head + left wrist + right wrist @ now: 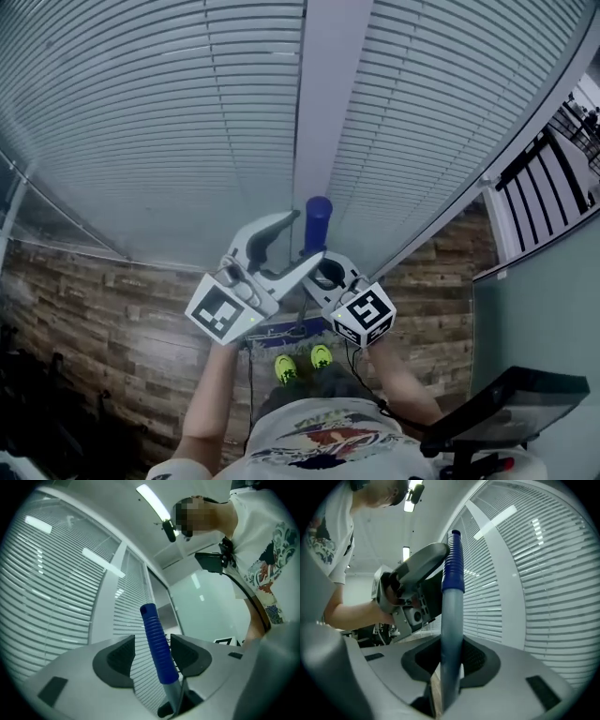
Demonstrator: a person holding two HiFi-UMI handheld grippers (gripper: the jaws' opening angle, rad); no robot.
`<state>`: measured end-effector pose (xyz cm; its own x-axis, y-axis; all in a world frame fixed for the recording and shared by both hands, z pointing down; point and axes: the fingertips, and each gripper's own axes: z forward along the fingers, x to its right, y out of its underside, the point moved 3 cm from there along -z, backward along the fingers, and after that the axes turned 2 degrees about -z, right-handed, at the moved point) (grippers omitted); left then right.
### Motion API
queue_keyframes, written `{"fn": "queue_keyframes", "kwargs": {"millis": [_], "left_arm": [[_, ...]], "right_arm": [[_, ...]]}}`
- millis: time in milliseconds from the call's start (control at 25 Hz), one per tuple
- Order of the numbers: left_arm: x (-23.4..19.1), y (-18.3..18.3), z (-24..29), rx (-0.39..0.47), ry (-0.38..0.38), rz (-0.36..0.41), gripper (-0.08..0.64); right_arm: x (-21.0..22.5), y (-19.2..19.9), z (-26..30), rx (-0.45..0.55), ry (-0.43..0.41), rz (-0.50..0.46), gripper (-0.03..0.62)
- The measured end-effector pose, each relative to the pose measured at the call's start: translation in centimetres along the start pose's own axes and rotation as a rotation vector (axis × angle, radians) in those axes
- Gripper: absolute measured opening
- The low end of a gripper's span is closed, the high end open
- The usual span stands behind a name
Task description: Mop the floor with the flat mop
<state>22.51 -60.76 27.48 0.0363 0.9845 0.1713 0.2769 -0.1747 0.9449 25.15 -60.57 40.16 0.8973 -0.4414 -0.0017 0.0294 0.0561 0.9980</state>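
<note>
Upright in front of the person stands the mop handle (pixel 317 225), its ribbed blue grip (pixel 157 644) at the top and a grey pole (pixel 451 620) below it. Both grippers meet around it at about chest height. The left gripper (pixel 305 239) reaches in from the left with its jaws spread. In its own view the blue grip rises between the two dark pads (pixel 117 660), with a clear gap on the left side, so nothing is squeezed. The right gripper (pixel 323 272) sits just beneath it and is clamped on the grey pole. In the right gripper view the pole fills the space between the pads (pixel 476 660), which press on it from both sides just under the blue grip (pixel 453 562). That same view shows the left gripper (pixel 412 583) just beside the grip's top end. Behind the handle are window blinds (pixel 187 112), split by a white post (pixel 328 94). Below lies a wooden floor (pixel 112 319), where the person's green shoes (pixel 286 367) show between the forearms. The handle's lower part is hidden behind the grippers and hands in the head view.
</note>
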Motion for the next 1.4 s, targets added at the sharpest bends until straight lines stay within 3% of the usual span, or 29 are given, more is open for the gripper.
{"fn": "queue_keyframes", "kwargs": {"millis": [120, 280, 480, 560, 680, 840, 1040, 1400], "left_arm": [[4.3, -0.9, 1.6, 0.000, 0.085, 0.030, 0.213], [10.2, -1.8, 0.9, -0.022, 0.107, 0.051, 0.193], [16.9, -3.4, 0.3, 0.022, 0.070, -0.023, 0.163], [20.9, -3.0, 1.6, -0.007, 0.055, 0.026, 0.163], [28.1, -1.4, 3.2, -0.131, 0.017, 0.088, 0.113], [35.5, -2.1, 2.7, -0.130, -0.024, 0.103, 0.094], [40.1, -4.2, 1.8, -0.203, -0.032, 0.171, 0.140], [47.8, -4.9, -0.4, -0.190, -0.090, 0.085, 0.120]], "right_arm": [[-1.8, 0.4, -3.6, -0.005, -0.031, -0.015, 0.104], [-5.1, 1.2, -7.6, 0.004, -0.058, -0.023, 0.103], [-8.5, 0.9, -13.0, 0.014, -0.132, -0.007, 0.104], [-9.8, 1.1, -16.1, 0.013, -0.187, -0.009, 0.104], [-12.6, 2.2, -21.7, 0.039, -0.247, -0.022, 0.104], [-15.2, 3.9, -27.9, 0.076, -0.262, -0.012, 0.106], [-17.3, 4.9, -31.3, 0.034, -0.279, -0.005, 0.108], [-22.2, 6.9, -36.3, 0.014, -0.350, 0.019, 0.127]]}}
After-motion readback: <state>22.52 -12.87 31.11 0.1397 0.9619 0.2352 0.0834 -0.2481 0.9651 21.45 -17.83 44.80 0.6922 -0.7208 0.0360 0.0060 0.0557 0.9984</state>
